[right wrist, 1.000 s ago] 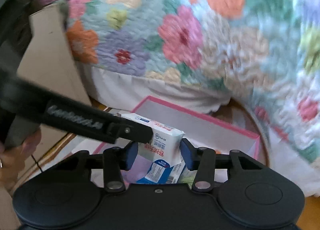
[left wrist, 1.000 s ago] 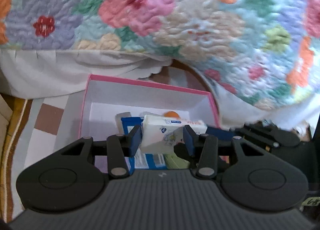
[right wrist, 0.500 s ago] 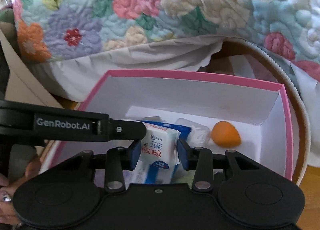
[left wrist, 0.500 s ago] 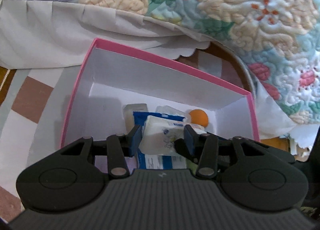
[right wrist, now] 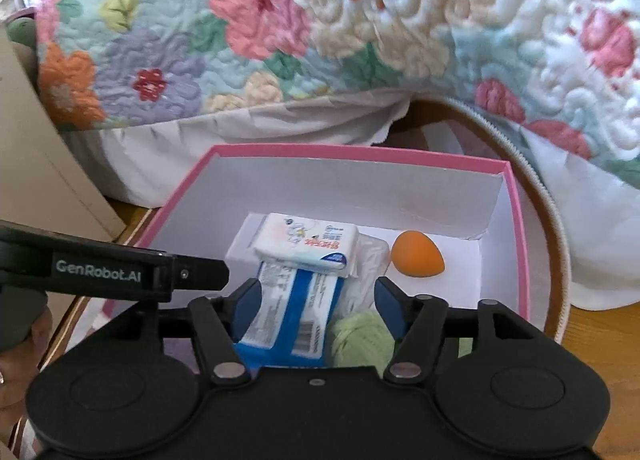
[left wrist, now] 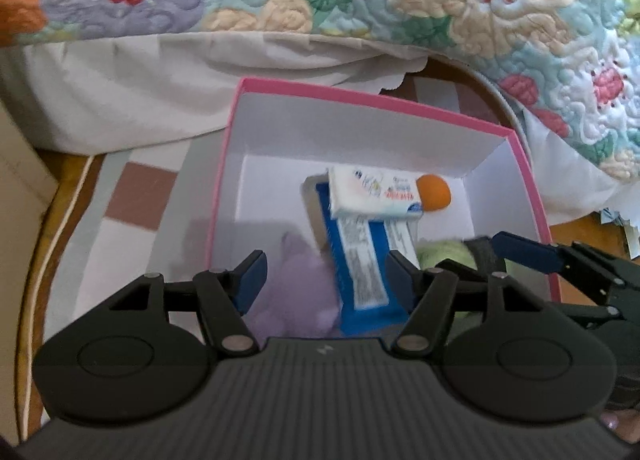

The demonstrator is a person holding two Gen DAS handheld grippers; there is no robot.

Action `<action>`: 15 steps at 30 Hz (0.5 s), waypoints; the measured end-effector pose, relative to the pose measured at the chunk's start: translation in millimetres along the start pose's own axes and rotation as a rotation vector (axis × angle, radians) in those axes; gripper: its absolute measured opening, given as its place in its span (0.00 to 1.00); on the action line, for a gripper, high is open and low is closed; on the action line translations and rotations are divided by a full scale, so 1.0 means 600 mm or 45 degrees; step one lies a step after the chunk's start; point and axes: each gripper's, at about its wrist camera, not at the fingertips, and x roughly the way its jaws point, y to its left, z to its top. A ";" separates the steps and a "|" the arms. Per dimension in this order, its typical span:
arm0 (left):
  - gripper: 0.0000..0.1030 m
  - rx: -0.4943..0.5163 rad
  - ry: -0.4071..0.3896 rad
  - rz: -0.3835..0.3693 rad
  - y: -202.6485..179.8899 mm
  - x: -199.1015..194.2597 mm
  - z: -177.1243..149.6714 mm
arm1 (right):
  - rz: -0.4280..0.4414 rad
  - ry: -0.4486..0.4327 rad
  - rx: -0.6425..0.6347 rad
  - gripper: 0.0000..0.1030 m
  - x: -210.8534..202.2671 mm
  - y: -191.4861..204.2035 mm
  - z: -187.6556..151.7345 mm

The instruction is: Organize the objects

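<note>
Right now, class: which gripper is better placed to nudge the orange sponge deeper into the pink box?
Probably the right gripper: its open jaws sit nearer the orange sponge in the pink box, an open path between.

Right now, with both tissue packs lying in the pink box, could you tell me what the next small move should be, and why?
Probably lift both grippers straight up out of the pink box. The white tissue pack rests across the blue pack, and the left gripper and right gripper, fingers just opened, grip nothing.

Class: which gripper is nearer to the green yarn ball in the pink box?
Right. The green yarn ball lies just beneath the right gripper, by its right-hand finger; the left gripper hovers over the purple ball, further away.
</note>
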 end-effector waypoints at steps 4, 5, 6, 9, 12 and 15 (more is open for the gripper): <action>0.63 0.033 0.024 -0.020 0.001 -0.038 0.001 | 0.049 0.036 -0.027 0.67 -0.025 0.018 0.003; 0.63 0.044 0.022 -0.028 0.000 -0.051 0.002 | 0.042 0.041 -0.044 0.67 -0.033 0.024 0.006; 0.63 0.062 0.018 -0.028 -0.002 -0.065 0.003 | 0.039 0.040 -0.056 0.68 -0.045 0.029 0.010; 0.63 0.124 0.006 0.002 -0.011 -0.107 0.002 | 0.044 0.032 -0.077 0.69 -0.078 0.044 0.018; 0.63 0.179 -0.004 0.030 -0.017 -0.148 -0.006 | 0.040 0.020 -0.080 0.70 -0.118 0.057 0.022; 0.64 0.193 -0.022 0.020 -0.014 -0.186 -0.016 | 0.039 -0.006 -0.078 0.70 -0.158 0.067 0.023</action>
